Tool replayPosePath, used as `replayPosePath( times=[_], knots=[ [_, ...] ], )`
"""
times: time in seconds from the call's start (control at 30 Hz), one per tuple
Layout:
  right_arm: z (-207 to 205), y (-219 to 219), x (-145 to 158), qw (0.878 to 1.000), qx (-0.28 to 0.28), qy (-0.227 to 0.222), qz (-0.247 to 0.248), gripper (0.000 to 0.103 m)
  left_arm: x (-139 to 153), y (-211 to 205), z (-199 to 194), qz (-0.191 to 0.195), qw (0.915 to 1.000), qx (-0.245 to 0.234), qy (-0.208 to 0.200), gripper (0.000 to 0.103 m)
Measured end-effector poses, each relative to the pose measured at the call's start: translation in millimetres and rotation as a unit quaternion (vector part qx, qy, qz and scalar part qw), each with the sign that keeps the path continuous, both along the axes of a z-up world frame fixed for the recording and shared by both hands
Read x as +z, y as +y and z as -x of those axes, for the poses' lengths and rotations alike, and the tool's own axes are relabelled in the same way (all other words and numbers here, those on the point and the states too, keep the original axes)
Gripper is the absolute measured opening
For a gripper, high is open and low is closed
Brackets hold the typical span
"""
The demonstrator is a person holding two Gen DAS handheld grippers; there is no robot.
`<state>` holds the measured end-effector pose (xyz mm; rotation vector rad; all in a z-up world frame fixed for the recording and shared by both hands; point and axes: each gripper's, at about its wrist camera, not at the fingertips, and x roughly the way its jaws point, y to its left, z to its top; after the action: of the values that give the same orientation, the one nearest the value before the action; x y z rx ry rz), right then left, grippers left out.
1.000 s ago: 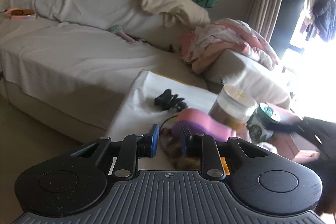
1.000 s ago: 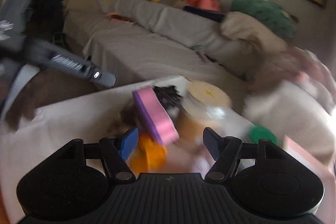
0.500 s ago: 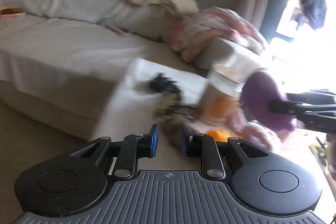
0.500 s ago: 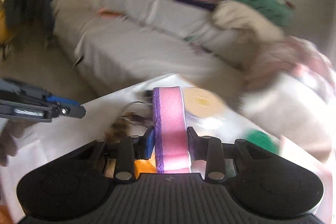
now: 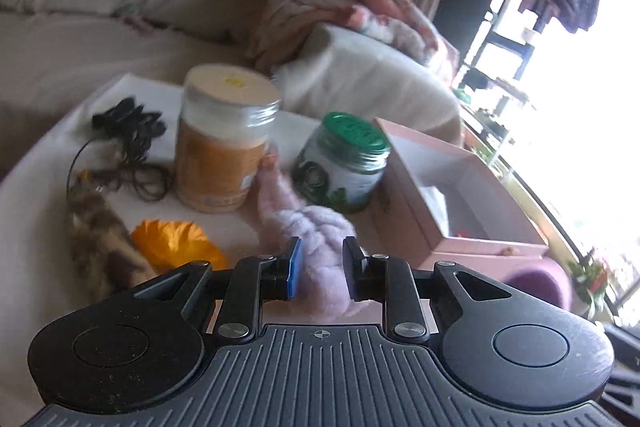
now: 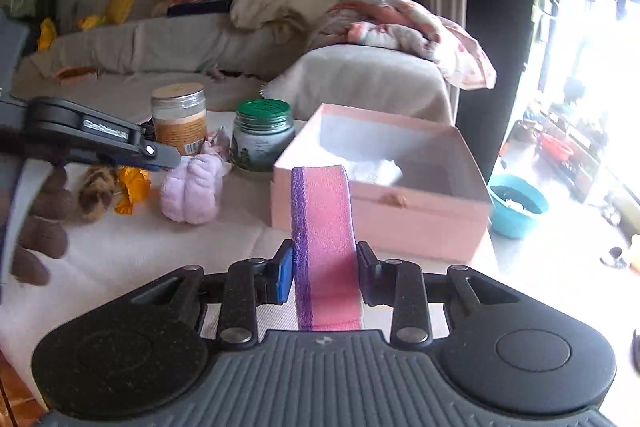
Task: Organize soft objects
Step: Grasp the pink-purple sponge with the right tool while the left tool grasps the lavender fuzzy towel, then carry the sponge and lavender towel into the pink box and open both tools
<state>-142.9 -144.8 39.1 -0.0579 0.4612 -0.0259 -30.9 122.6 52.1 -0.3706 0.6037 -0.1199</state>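
Pink foam sponge with a purple scouring edge [image 6: 326, 247]: stands on its narrow edge between the fingers of the right gripper [image 6: 324, 277], long axis running away from the camera toward the open pink cardboard box [image 6: 380, 183], purple layer on the left.
Right gripper: fingers pinch the sponge from both sides, held above the worktop [image 6: 132, 255] just in front of the box.
Box: lid off, pale lining showing inside, standing at the right end of the worktop.
Fluffy lilac plush toy with ribbed segments [image 5: 320, 247]: lies on the worktop, long axis pointing away from the left wrist camera toward the jars; a pinker, thinner part reaches up between them.
Left gripper [image 5: 319, 267]: fingers spread on either side of the plush; whether they touch it cannot be told.
Mottled brown furry soft thing [image 5: 100, 239]: lies left of the plush, beside a crumpled orange soft piece [image 5: 172, 239].
Jars: a tall jar with a cream lid and orange label [image 5: 224, 139] and a short jar with a green lid [image 5: 344, 163] stand upright behind the plush.
Black cable bundle [image 5: 128, 123]: far left of the worktop.
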Motion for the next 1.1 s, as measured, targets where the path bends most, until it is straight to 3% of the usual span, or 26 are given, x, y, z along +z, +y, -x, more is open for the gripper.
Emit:
replayPosePath(
  times=[0.13, 0.23, 0.33, 0.5, 0.67, 0.77, 1.03, 1.1],
  knots=[
    [6.6, -13.1, -5.9, 1.0, 0.005, -0.013, -0.021, 0.031, -8.8, 27.8, -12.2, 0.083, 0.9955, 0.024, 0.04, 0.024],
    [6.2, -17.1, -11.8, 0.999, 0.012, -0.019, -0.044, 0.031, -14.9, 32.6, -27.6, 0.124, 0.9907, 0.004, 0.057, 0.025],
    [-1.7, -17.4, -21.0, 0.998, 0.01, -0.011, -0.059, 0.031, -19.0, 19.1, -45.6, 0.092, 0.9926, -0.02, 0.076, 0.025],
    [-6.7, -17.3, -31.6, 0.998, 0.005, 0.005, -0.069, 0.031, -10.5, -25.3, -58.7, -0.003, 0.995, -0.091, 0.041, 0.025],
    [-4.6, -12.7, -26.7, 0.998, -0.002, 0.007, -0.058, 0.03, -16.5, -65.5, -62.1, -0.133, 0.9828, -0.122, 0.039, 0.025],
    [2.0, -10.8, -18.2, 0.999, -0.007, -0.001, -0.048, 0.03, -19.2, -74.9, -53.6, -0.18, 0.9746, -0.132, 0.023, 0.021],
    [36.4, -15.1, 11.0, 0.999, -0.017, -0.032, -0.027, 0.03, 0.0, -73.2, -19.2, -0.174, 0.9683, -0.18, 0.0, 0.017],
    [46.2, -17.4, 17.2, 0.999, -0.022, -0.037, -0.014, 0.03, 8.1, -72.2, 0.4, -0.156, 0.9657, -0.208, -0.001, 0.017]
  ],
)
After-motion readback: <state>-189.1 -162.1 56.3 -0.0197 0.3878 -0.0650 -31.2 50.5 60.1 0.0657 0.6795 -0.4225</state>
